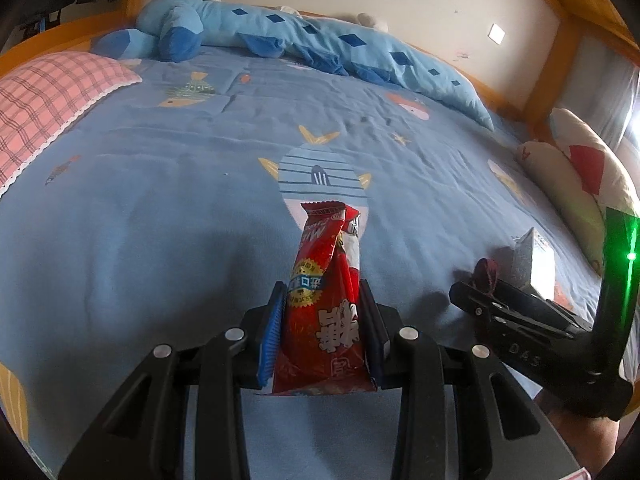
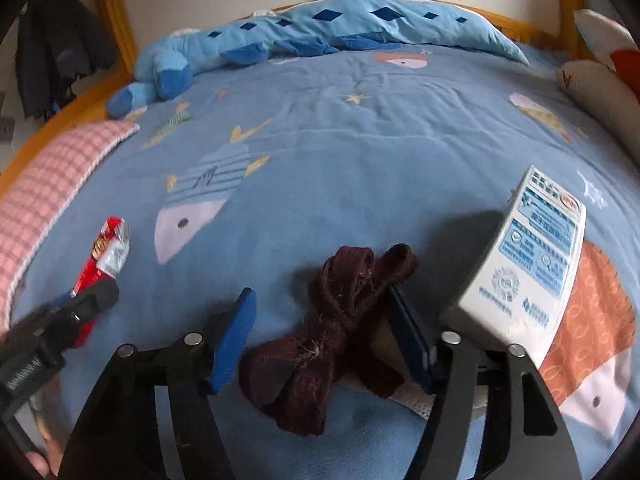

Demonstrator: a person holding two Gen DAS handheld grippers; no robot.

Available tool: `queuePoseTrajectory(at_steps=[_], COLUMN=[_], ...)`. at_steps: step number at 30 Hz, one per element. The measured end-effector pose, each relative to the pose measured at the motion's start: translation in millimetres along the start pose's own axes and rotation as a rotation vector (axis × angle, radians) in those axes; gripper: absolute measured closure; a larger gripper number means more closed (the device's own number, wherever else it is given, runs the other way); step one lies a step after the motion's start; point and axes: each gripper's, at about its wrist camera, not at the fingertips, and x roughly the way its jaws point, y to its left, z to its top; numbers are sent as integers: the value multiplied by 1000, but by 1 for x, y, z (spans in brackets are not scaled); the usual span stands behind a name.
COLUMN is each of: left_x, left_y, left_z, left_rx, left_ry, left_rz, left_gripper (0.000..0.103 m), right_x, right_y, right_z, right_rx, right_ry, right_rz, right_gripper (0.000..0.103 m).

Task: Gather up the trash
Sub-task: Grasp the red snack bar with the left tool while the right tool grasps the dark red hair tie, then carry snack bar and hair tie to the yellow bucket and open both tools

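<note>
Step in hand: pickup, one item secured, second pending

1. Left gripper (image 1: 325,300) – jaws closed on red snack wrapper (image 1: 326,304), wrapper upright btwn blue pads, top end sticking fwd past the tips; looks lifted off the cover (judgement, contact hidden)
2. Right gripper (image 2: 322,326) – jaws apart, straddling dark maroon fabric strap (image 2: 340,320); strap lies knotted/looped on the cover, touching right pad, left pad not touching
3. White carton (image 2: 528,264) w/ blue print – just beside right gripper, to its right, lying tilted on the cover; not yet collected

Next move calls for: closing right jaws squarely on strap's bunched middle (limp, loose ends may trail), then carton; no bin in view, so drop-off spot unknown

Surface: bed, blue fish-print cover (image 1: 160,208), soft, lightly wrinkled
Further: pink check pillow (image 1: 52,104) left; white/red cushions (image 1: 576,168) right
Far: long blue plush toy (image 1: 288,32) along the wall, wooden bed frame (image 1: 560,60), pale wall behind
</note>
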Motion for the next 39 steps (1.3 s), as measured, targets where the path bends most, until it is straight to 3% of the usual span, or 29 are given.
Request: queuePoseTrajectory(at_steps=[1,2,9,19,30,39], left_x=[-1,-2,-23,-82,-158,-197], left_y=[-1,-1,-18,-66,-126,-210], left_z=[0,-1,-9,-45,-92,-148], left_rx=[0,1,30,137,248,375], left_ry=[0,-1,-12,-3,-34,16], left_rz=[-4,-7,-33,-100,-167,-338], left_gripper=[67,67,67,67,67,67], right_x=[0,0,-42,-121,-236,-309], right_y=[-1,-5,-6,2,-34,-87], right_z=[0,-1,-14,-44,-104,-168], right_rx=[-3,3,4,-42,-29,31], right_ry=[4,17,-79,-137,-240,-257], right_rz=[15,63,165,264,270,203], right_gripper=[81,83,83,83,83,83])
